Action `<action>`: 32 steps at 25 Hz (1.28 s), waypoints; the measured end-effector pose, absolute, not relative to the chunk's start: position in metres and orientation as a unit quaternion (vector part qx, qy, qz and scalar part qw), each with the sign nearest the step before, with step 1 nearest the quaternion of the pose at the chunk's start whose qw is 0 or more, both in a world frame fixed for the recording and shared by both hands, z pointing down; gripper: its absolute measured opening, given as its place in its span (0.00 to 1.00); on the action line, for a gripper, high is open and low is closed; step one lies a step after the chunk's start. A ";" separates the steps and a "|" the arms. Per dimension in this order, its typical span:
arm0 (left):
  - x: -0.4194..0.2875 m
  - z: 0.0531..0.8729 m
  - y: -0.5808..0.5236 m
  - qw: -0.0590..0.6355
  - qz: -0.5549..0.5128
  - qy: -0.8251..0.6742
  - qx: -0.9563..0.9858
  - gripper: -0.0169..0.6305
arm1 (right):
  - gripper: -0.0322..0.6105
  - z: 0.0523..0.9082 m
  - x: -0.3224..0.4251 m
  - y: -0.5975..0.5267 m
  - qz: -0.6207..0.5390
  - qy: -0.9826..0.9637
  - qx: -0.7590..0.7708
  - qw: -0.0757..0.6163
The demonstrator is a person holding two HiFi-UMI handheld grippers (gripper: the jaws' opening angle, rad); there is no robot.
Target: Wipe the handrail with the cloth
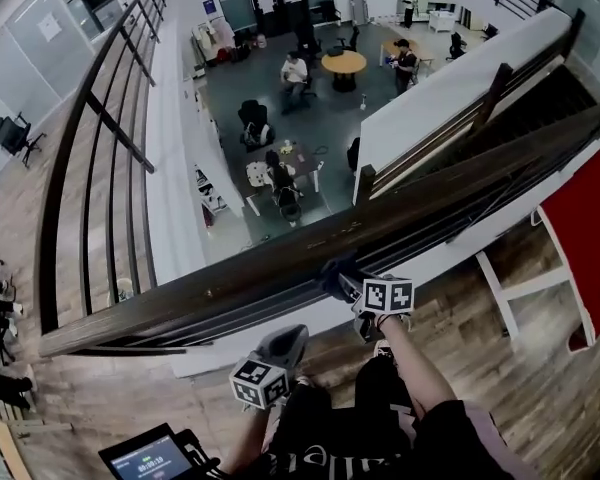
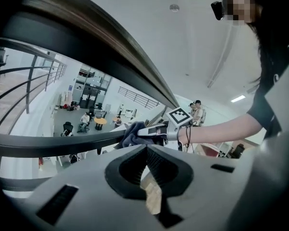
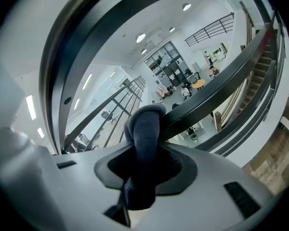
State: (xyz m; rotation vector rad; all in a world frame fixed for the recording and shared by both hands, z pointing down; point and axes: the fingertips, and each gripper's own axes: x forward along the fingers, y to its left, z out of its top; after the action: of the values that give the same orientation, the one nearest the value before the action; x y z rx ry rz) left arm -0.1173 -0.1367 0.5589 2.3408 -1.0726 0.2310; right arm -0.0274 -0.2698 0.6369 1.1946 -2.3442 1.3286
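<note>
The dark wooden handrail (image 1: 280, 268) runs from the lower left up to the right across the head view. My right gripper (image 1: 352, 286) is shut on a dark blue cloth (image 1: 335, 273), which lies against the rail's near side. In the right gripper view the cloth (image 3: 143, 129) bulges out of the jaws and touches a dark bar (image 3: 216, 100) under the handrail (image 3: 86, 37). My left gripper (image 1: 285, 344) hangs lower, just under the rail, shut with nothing in it. The left gripper view looks past the left gripper (image 2: 146, 150) to the right gripper (image 2: 156, 130) and the cloth (image 2: 131, 134).
Beyond the rail is a drop to a lower floor (image 1: 330, 118) with tables, chairs and several people. A staircase (image 1: 540, 98) runs at the right, above a red panel (image 1: 585, 228). A small screen (image 1: 145, 458) sits at the bottom left. I stand on a wooden floor (image 1: 500, 368).
</note>
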 end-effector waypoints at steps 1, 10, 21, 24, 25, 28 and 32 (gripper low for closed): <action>-0.102 0.562 -0.141 0.275 0.090 -0.392 0.873 0.03 | 0.21 0.639 -0.010 -0.276 0.448 -0.790 0.408 0.094; 0.003 0.573 -0.168 0.278 0.110 -0.358 0.885 0.03 | 0.21 0.640 0.122 -0.318 0.451 -0.767 0.450 0.077; 0.120 0.585 -0.198 0.276 0.130 -0.341 0.889 0.03 | 0.21 0.655 0.295 -0.376 0.444 -0.750 0.485 0.073; 0.132 0.576 -0.204 0.278 0.131 -0.344 0.887 0.03 | 0.21 0.646 0.328 -0.391 0.445 -0.744 0.493 0.068; 0.135 0.575 -0.206 0.280 0.132 -0.346 0.886 0.03 | 0.21 0.644 0.339 -0.395 0.446 -0.742 0.496 0.065; 0.137 0.575 -0.208 0.286 0.136 -0.352 0.881 0.03 | 0.21 0.639 0.371 -0.408 0.444 -0.735 0.509 0.060; 0.145 0.580 -0.208 0.290 0.143 -0.357 0.876 0.03 | 0.21 0.642 0.426 -0.425 0.437 -0.718 0.537 0.063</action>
State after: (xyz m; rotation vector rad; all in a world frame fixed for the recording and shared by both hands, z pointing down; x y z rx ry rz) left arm 0.1446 -0.2082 0.5800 2.3369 -0.9533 0.3818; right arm 0.4263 -0.4253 0.6423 1.6242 -2.1712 1.3214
